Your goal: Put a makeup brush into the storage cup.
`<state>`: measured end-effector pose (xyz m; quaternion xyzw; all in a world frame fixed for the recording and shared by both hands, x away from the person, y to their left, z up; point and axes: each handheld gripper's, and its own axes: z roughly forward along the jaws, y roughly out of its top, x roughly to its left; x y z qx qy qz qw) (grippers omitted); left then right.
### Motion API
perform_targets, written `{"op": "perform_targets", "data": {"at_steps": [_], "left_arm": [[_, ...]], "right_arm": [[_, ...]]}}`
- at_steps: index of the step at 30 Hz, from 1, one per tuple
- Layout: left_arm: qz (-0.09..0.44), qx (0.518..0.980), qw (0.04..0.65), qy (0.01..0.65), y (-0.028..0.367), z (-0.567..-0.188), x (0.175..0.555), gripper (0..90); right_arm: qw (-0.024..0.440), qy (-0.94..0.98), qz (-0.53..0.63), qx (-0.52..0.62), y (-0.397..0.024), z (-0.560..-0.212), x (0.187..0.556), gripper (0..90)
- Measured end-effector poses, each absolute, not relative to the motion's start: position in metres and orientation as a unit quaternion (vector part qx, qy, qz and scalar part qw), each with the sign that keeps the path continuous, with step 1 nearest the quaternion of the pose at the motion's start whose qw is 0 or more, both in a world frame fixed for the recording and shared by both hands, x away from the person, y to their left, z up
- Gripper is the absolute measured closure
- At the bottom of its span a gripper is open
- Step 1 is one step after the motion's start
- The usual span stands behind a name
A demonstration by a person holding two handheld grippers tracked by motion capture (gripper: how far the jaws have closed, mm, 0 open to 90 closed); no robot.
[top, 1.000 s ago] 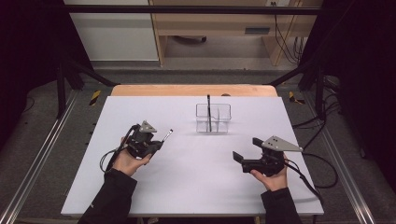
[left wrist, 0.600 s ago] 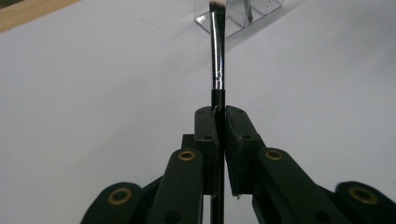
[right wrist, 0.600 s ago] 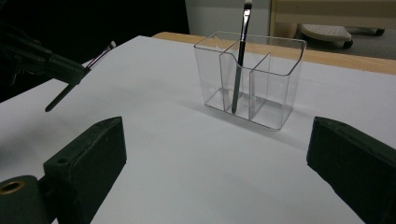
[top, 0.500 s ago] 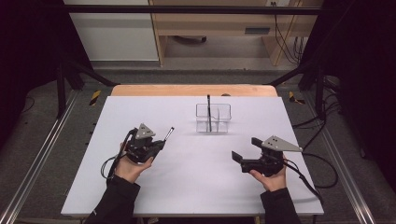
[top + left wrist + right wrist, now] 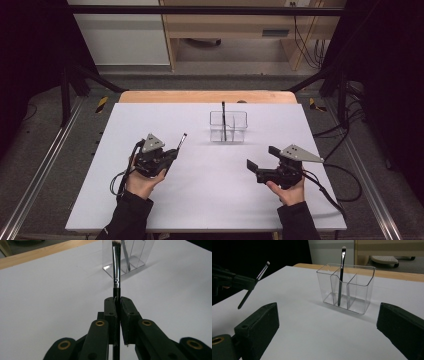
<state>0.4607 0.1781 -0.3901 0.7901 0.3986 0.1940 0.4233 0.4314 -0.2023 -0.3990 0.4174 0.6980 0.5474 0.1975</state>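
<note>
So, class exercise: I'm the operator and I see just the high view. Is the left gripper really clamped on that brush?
Observer: Yes. The left gripper is shut on the makeup brush, pinching its black handle below the silver ferrule.
Operator: And the right gripper?
Observer: The right gripper is wide open, with nothing between its jaws.
Operator: How is the clear organizer laid out?
Observer: The clear organizer is split into compartments; the second brush stands in a middle one, leaning on a divider, bristles up.
</note>
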Motion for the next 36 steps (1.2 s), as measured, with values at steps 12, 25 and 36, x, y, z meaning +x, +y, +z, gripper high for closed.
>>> {"op": "perform_targets", "data": {"at_steps": [12, 25, 36], "left_arm": [[0.193, 0.773, 0.456, 0.398, 0.172, -0.388, 0.455, 83.4], [0.197, 0.756, 0.484, 0.394, 0.165, -0.396, 0.447, 83.4], [0.202, 0.747, 0.499, 0.392, 0.16, -0.399, 0.439, 83.4]], "right_arm": [[0.206, 0.691, 0.559, 0.409, -0.187, -0.39, 0.434, 3.7], [0.199, 0.688, 0.562, 0.413, -0.168, -0.389, 0.441, 4.3], [0.178, 0.682, 0.571, 0.421, -0.154, -0.389, 0.449, 6.2]]}}
